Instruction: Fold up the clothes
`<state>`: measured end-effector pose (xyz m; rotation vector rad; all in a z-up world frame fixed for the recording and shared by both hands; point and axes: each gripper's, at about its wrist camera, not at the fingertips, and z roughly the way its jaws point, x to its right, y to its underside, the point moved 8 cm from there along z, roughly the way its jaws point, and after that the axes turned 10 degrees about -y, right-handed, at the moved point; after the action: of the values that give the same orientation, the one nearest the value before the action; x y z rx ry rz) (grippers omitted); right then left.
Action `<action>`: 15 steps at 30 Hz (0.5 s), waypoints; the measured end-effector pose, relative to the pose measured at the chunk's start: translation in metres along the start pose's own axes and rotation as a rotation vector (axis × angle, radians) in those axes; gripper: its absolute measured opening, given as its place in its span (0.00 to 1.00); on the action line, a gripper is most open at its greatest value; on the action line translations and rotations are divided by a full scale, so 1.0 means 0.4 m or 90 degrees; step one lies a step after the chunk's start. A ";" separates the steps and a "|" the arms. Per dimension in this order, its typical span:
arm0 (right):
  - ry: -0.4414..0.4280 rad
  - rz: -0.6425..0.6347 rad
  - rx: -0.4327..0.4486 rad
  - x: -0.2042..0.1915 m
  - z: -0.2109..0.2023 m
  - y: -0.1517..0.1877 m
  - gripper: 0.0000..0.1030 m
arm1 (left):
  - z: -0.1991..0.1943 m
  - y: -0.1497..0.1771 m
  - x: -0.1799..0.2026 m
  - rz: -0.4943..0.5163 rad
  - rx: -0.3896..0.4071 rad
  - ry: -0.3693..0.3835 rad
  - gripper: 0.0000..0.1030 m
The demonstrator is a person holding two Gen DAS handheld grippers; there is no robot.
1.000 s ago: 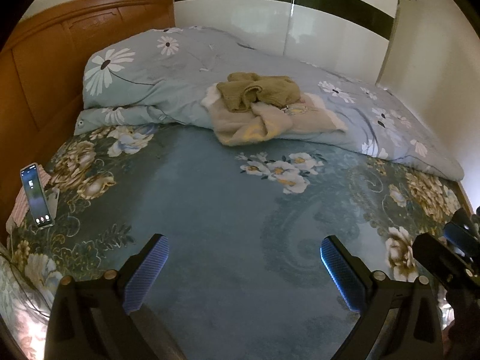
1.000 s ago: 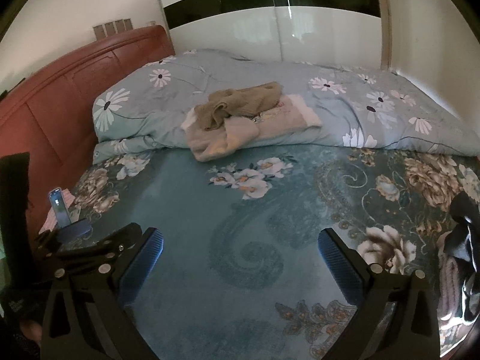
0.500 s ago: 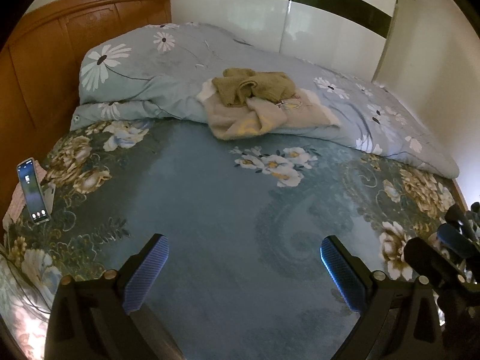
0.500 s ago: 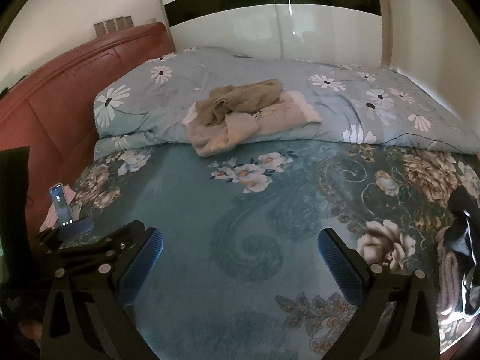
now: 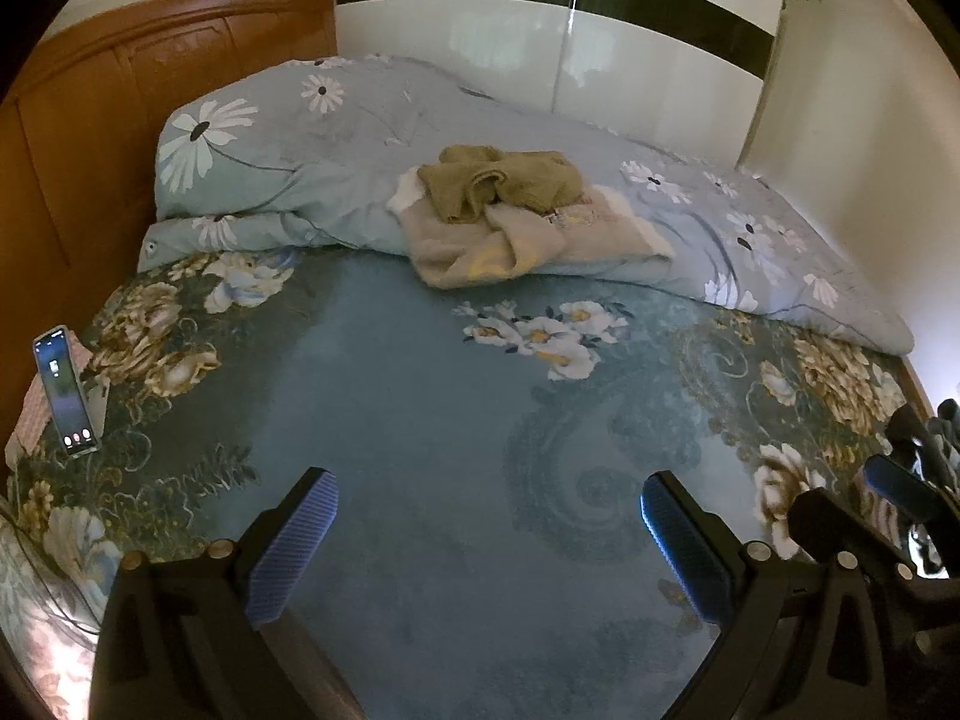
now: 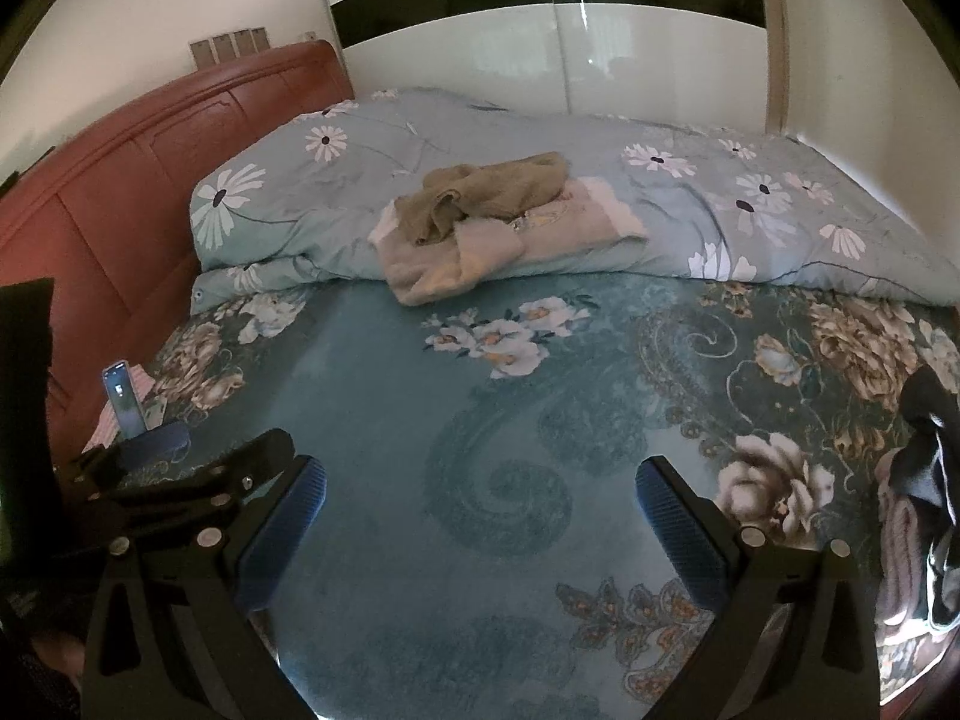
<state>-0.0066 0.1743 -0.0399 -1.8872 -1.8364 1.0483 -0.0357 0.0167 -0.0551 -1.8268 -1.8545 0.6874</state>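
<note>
Reaching for the first garment, with nothing yet picked up
Best begun by carrying both tools across the bare bed [image 5: 420,432] to the olive top [image 5: 504,183], crumpled on a beige garment [image 5: 480,246] on the rolled duvet [image 5: 288,180] at the far side, then pinching one loose edge and dragging it onto flat sheet; left hand-held gripper [image 5: 489,525] spread wide and empty, low over the near edge, right hand-held gripper [image 6: 480,516] likewise gaping, empty, level alongside; dark clothes heap [image 6: 924,480] at right
</note>
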 end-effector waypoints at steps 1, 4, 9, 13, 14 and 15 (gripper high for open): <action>0.000 0.000 -0.001 -0.001 0.001 0.001 1.00 | 0.001 0.001 0.001 0.000 -0.002 0.001 1.00; 0.000 -0.001 -0.006 -0.002 0.007 0.002 1.00 | 0.007 0.007 0.002 -0.001 -0.007 0.003 1.00; 0.004 -0.002 -0.015 0.000 0.019 0.003 1.00 | 0.018 0.009 0.000 -0.005 -0.015 0.008 1.00; 0.007 -0.002 -0.023 0.001 0.032 0.007 1.00 | 0.032 0.008 -0.003 -0.009 -0.022 0.014 1.00; 0.007 -0.003 -0.025 0.002 0.035 0.007 1.00 | 0.036 0.007 -0.004 -0.010 -0.024 0.015 1.00; 0.008 -0.003 -0.027 0.002 0.039 0.007 1.00 | 0.038 0.007 -0.004 -0.011 -0.026 0.017 1.00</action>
<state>-0.0152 0.1704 -0.0525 -1.9090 -1.8696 1.0009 -0.0432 0.0143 -0.0687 -1.8333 -1.8780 0.6208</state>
